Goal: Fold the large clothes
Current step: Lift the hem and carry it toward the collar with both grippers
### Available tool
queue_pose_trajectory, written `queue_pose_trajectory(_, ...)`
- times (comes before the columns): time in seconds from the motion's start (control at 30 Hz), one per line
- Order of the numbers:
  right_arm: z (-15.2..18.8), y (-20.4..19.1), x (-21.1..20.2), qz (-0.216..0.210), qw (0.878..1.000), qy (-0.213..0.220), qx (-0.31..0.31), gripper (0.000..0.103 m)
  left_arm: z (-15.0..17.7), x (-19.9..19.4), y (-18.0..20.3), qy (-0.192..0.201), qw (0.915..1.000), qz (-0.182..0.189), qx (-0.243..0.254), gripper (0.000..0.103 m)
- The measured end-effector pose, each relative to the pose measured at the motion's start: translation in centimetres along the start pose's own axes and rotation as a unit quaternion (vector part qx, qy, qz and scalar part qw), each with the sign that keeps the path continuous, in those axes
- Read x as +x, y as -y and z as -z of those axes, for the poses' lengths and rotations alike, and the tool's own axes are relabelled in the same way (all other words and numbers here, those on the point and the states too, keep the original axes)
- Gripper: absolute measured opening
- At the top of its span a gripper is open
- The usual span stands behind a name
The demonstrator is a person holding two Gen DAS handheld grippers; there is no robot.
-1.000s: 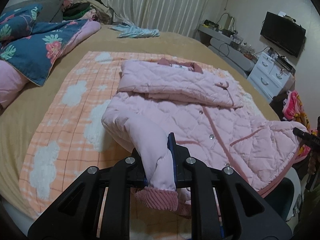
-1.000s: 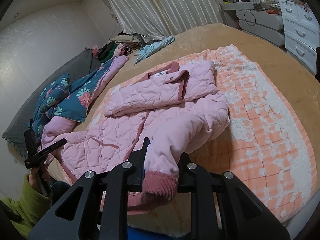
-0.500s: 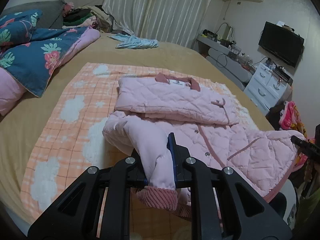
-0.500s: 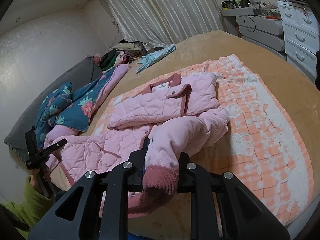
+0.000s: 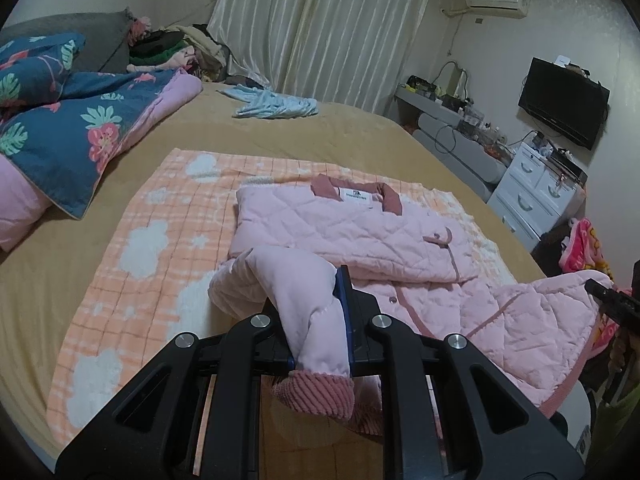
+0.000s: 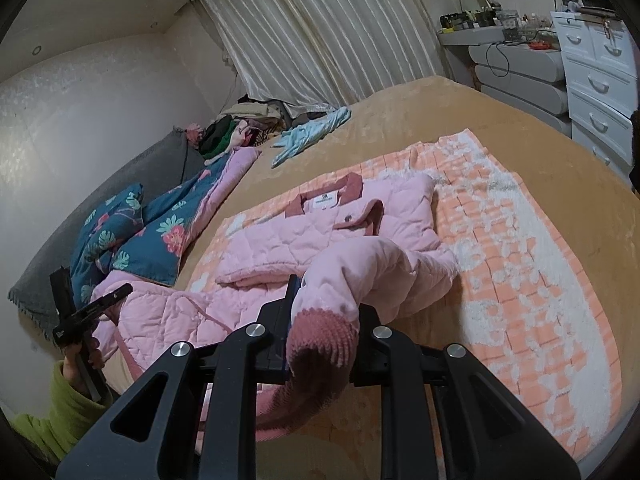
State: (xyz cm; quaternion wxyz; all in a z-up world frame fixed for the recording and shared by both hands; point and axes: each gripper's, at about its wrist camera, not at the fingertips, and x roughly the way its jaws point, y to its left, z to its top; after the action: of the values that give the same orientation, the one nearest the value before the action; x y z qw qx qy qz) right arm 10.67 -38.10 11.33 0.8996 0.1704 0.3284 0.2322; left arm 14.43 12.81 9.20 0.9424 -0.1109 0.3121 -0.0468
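Your left hand-held gripper (image 5: pixel 320 320) pinches one sleeve (image 5: pixel 304 292) of the pink coat (image 5: pixel 360 232); your right hand-held gripper (image 6: pixel 324 316) clamps the other sleeve (image 6: pixel 360 272), both above the bed (image 5: pixel 360 132).

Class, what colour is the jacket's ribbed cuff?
Dusty rose cuff, clearest in the right wrist view.

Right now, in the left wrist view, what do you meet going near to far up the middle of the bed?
Left gripper shut on the coat cuff → pink quilted coat → orange checked blanket → light blue garment → curtains.
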Motion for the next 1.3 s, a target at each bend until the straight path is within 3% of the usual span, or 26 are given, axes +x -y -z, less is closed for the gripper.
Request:
queue_pose_trajectory(0.77,-4.0,2.9,4.9,0.02,0.999,0.024,0.043,0.017,-3.4,5.4,0.6,0.018,0.998,-0.052,0.03,0.009)
queue_pose_trajectory(1.3,-4.5,6.1,10.5,0.043,0.995,-0.004,0.084,0.018,-3.4,10.0,-0.3,-0.007,0.9959,-0.079,0.043,0.009)
